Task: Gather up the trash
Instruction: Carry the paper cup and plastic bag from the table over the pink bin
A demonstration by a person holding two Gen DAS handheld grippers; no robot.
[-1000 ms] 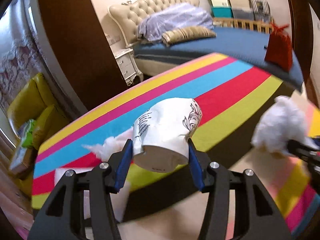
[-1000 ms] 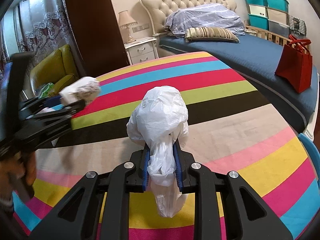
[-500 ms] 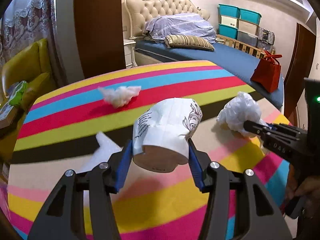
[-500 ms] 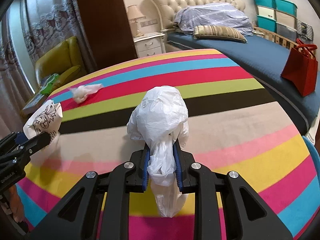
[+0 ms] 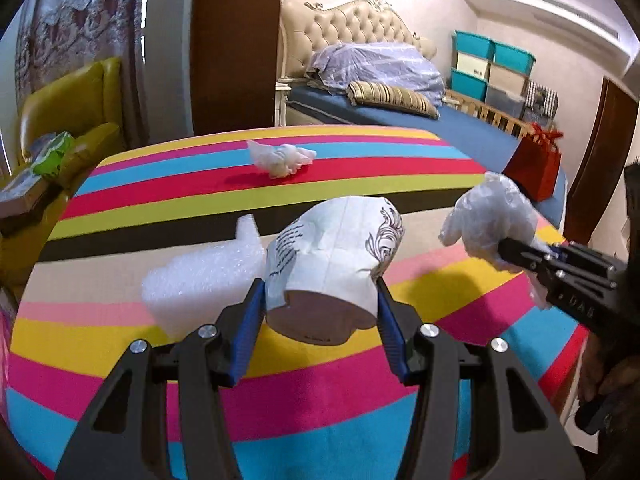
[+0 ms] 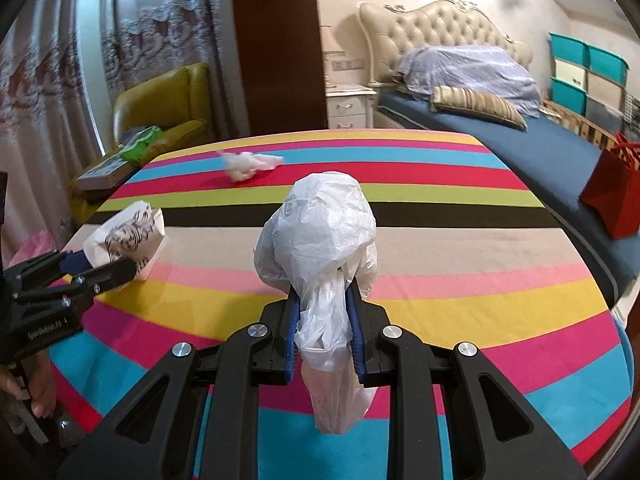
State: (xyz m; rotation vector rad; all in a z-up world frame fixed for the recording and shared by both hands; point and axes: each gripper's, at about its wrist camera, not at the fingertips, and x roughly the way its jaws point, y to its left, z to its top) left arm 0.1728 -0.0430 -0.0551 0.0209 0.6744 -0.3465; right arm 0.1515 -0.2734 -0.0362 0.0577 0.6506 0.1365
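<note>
A crushed paper cup [image 5: 336, 256], white with black scrollwork and lines of print, is clamped between the blue pads of the left gripper [image 5: 320, 300]; its jaws stand partly apart at the cup's width, and the cup's brown inside is seen at the torn lower rim. A crumpled, thin, translucent white plastic bag [image 6: 320, 240] is pinched by the right gripper [image 6: 322, 312], whose jaws are almost closed on the bag's twisted neck, the loose tail hanging below the pads. Both are held above a striped cloth [image 6: 460, 292], matte and woven in bands of yellow, pink, blue, red, green, black and beige.

Four pieces of trash are counted: the cup, the bag, one wadded white tissue [image 5: 280, 158] lying on the red band near the far edge of the cloth, and one piece of white foam sheet [image 5: 204, 276], soft and pebbled, lying on the beige band toward the left edge, just beside the held cup in the left wrist view.

The middle of the cloth between the grippers is open. The far edge is rounded; beyond it are seen a yellow armchair [image 6: 160, 100] at the left, a bed [image 6: 540, 148] with a tufted headboard, and one red bag [image 6: 612, 192] at the right.
</note>
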